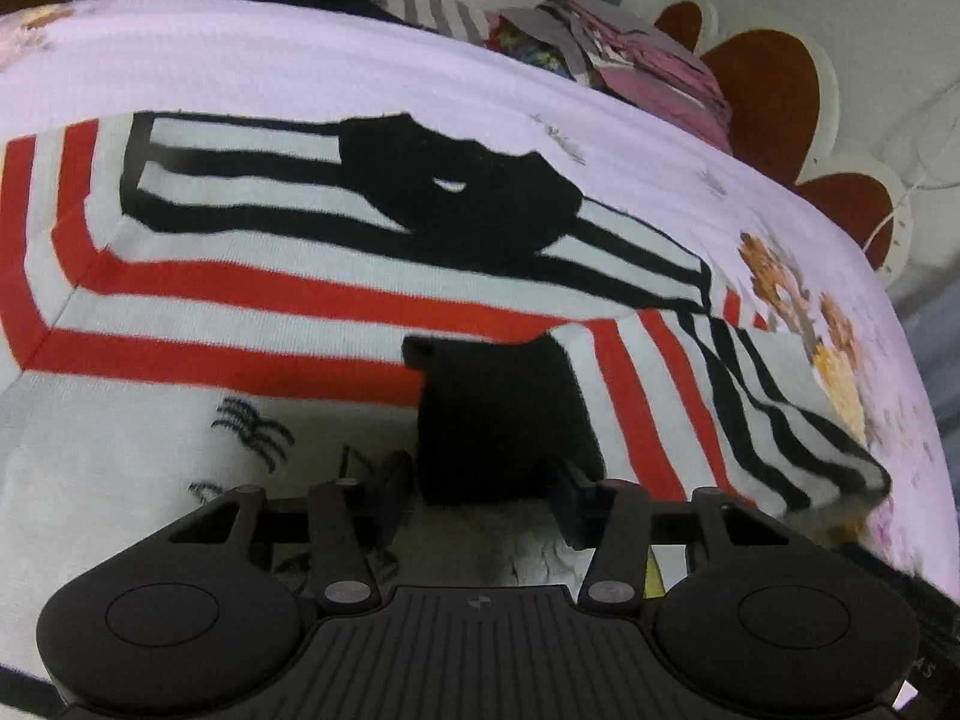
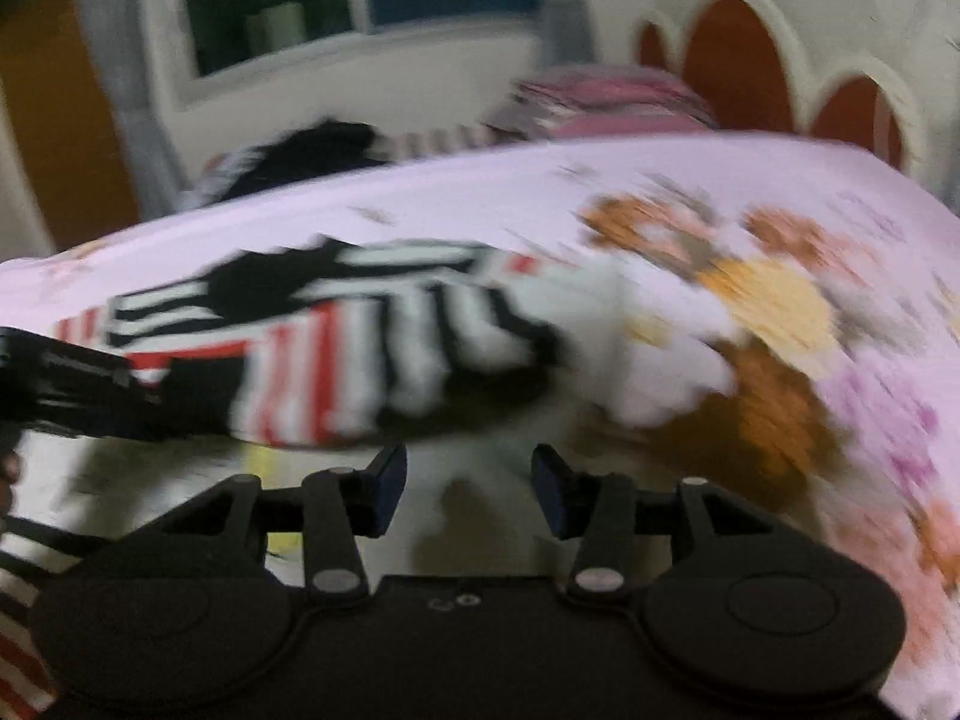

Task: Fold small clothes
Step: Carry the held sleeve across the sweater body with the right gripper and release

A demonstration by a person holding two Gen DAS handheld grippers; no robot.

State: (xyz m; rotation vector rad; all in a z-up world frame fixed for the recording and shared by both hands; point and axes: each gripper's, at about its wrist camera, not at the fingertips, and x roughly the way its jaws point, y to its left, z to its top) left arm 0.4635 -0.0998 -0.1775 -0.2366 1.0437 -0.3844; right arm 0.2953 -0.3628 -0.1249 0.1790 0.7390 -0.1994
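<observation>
A small white top (image 1: 180,396) with red stripes, black-and-white striped sleeves and a black neck patch (image 1: 468,192) lies spread on a pink flowered bedsheet (image 1: 300,60). My left gripper (image 1: 483,501) hovers low over it, jaws partly apart, with a black cuff (image 1: 498,420) lying between the fingertips; I see no pads pressing on it. The right wrist view is blurred. There my right gripper (image 2: 471,486) stands open with nothing between its fingers, just short of the striped sleeve (image 2: 444,336) at the top's right side.
A heap of other clothes (image 1: 630,54), pink, grey-striped and black, sits at the bed's far edge. Behind it is a red-brown scalloped headboard (image 1: 768,96). A dark blurred shape (image 2: 78,384) reaches in from the left edge of the right wrist view.
</observation>
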